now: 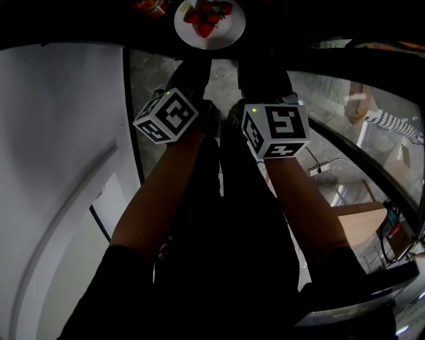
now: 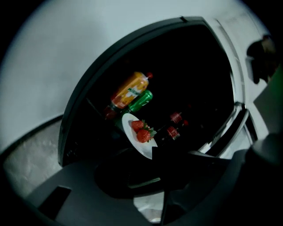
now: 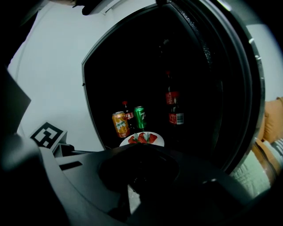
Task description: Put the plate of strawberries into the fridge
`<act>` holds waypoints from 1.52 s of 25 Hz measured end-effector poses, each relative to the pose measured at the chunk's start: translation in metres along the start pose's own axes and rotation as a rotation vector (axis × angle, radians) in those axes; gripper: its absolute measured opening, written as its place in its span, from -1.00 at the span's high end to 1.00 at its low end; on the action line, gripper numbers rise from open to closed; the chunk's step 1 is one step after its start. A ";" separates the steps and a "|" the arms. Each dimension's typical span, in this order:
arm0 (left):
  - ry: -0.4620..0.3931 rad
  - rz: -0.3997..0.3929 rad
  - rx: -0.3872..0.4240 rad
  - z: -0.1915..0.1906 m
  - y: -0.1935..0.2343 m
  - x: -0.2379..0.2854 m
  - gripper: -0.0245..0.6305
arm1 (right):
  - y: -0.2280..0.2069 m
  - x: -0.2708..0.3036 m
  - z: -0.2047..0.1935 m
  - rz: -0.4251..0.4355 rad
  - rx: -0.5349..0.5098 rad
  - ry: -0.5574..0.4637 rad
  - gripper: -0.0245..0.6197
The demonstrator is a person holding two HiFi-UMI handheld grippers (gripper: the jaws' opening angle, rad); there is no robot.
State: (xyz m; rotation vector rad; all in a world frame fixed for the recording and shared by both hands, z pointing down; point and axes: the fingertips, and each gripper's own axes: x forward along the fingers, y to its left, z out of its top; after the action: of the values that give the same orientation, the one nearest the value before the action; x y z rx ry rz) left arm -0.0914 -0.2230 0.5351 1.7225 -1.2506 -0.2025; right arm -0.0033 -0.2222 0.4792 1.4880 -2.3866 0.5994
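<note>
Bare forearms (image 1: 156, 199) fill the head view's foreground, leading to the left gripper (image 1: 192, 76) and right gripper (image 1: 262, 76) side by side. The white plate (image 1: 209, 26) of strawberries (image 1: 204, 16) lies just beyond their tips. Left gripper view, tilted: its jaws stand released, apart. The plate rests inside the dark fridge (image 2: 199, 66), in front of an orange can (image 2: 130, 90) and a green can (image 2: 140, 101), with cola bottles (image 2: 176, 118) beside. Right gripper view: the plate's near rim vanishes behind black jaw tips, and whether they clench it I cannot tell.
</note>
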 end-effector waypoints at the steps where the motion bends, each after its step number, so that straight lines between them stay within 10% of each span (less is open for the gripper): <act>1: 0.001 0.020 0.123 0.002 -0.003 -0.001 0.58 | 0.000 0.000 -0.001 0.000 -0.002 0.000 0.91; 6: 0.007 0.091 0.597 0.002 -0.015 0.000 0.58 | 0.000 -0.002 -0.004 -0.002 0.000 0.001 0.91; 11: 0.050 0.162 0.755 -0.009 -0.007 0.003 0.58 | 0.000 -0.005 -0.007 -0.005 -0.002 0.006 0.91; 38: 0.047 0.211 0.841 0.008 -0.002 0.037 0.58 | -0.010 0.012 0.000 -0.013 0.008 0.003 0.91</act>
State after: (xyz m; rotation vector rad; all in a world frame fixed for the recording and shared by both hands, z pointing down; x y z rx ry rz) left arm -0.0781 -0.2571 0.5433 2.2356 -1.5927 0.5654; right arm 0.0007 -0.2358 0.4870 1.5031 -2.3735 0.6083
